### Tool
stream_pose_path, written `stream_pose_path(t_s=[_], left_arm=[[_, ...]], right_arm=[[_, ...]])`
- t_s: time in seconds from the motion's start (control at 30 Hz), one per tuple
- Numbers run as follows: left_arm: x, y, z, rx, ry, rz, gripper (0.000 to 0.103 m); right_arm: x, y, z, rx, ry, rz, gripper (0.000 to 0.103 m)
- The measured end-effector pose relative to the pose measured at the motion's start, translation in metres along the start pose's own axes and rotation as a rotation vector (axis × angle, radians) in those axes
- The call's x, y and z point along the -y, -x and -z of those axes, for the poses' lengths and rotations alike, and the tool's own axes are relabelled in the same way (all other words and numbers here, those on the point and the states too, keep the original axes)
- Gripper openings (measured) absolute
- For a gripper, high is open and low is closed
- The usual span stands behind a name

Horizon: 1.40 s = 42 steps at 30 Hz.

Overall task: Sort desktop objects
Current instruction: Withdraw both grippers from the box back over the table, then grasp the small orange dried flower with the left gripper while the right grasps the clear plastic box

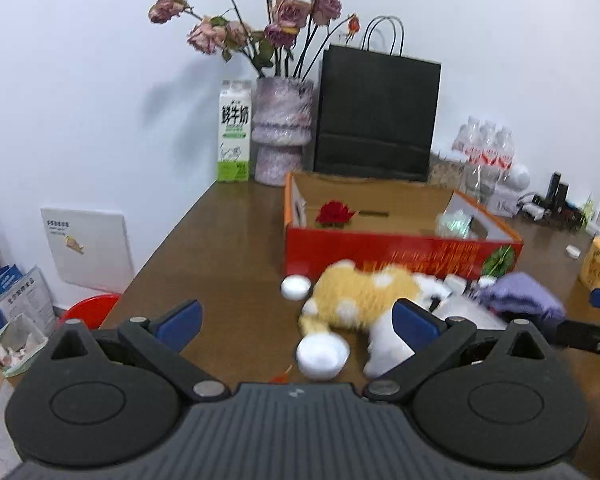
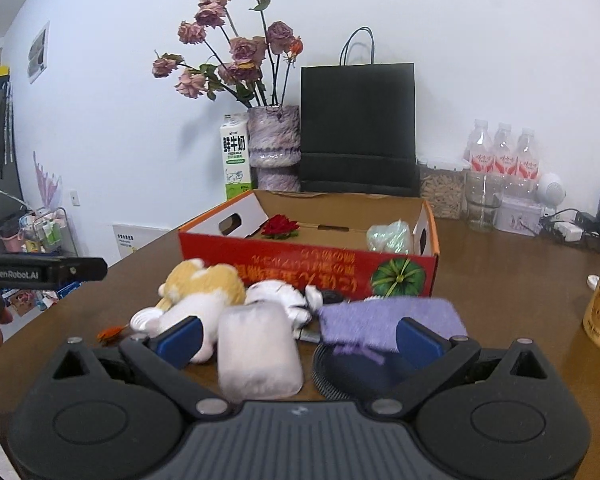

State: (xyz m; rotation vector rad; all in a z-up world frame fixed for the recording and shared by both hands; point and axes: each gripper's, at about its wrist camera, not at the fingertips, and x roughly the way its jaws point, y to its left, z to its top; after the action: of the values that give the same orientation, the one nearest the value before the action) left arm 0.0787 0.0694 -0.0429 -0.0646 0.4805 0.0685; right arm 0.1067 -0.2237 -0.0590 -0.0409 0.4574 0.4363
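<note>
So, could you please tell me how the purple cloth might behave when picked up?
The purple cloth looks soft and fuzzy, so it will probably droop limply. It seems light. It drapes over a dark round object, which may shift with it.

Both fisheye views are evenly and brightly lit by soft indoor light. A faint grey shadow of the dried roses (image 1: 256, 20) is cast on the white wall (image 1: 80, 80). Mild glare is seen on the brown bench (image 2: 512, 280). Straight lines are bent toward dark rounded corners. Motion blur is shown on the plush toy (image 1: 360, 292) and purple cloth (image 2: 388, 320).
</note>
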Motion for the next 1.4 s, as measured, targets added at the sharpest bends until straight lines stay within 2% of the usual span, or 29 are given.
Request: stream_pose_path(t_s=[0.13, 0.27, 0.57, 0.8, 1.0, 1.17, 1.27, 1.4], left_arm=[[-0.004, 0.005, 0.021, -0.025, 0.007, -0.027, 0.103], [-0.003, 0.004, 0.038, -0.058, 0.013, -0.002, 0.103], [-0.001, -0.01, 0.042, -0.073, -0.016, 0.012, 0.103], [-0.01, -0.018, 0.042, -0.092, 0.009, 0.005, 0.102], [-0.014, -0.026, 0.04, -0.103, 0.004, -0.013, 0.092], [-0.014, -0.03, 0.038, -0.109, -0.001, -0.009, 0.085], [-0.014, -0.033, 0.037, -0.114, -0.001, -0.003, 0.08], [-0.014, -0.039, 0.036, -0.131, -0.005, -0.009, 0.072]], right_arm=[[-0.008, 0.007, 0.018, 0.004, 0.003, -0.013, 0.103], [-0.018, 0.007, 0.031, -0.007, 0.017, -0.047, 0.103], [-0.029, -0.009, 0.034, -0.046, 0.043, -0.037, 0.103], [-0.028, -0.021, 0.033, -0.071, 0.045, -0.031, 0.103], [-0.036, -0.031, 0.025, -0.062, 0.079, -0.048, 0.101], [-0.041, -0.046, 0.017, -0.073, 0.115, -0.029, 0.096], [-0.043, -0.057, 0.013, -0.089, 0.127, -0.021, 0.09], [-0.047, -0.068, 0.01, -0.101, 0.155, -0.005, 0.087]])
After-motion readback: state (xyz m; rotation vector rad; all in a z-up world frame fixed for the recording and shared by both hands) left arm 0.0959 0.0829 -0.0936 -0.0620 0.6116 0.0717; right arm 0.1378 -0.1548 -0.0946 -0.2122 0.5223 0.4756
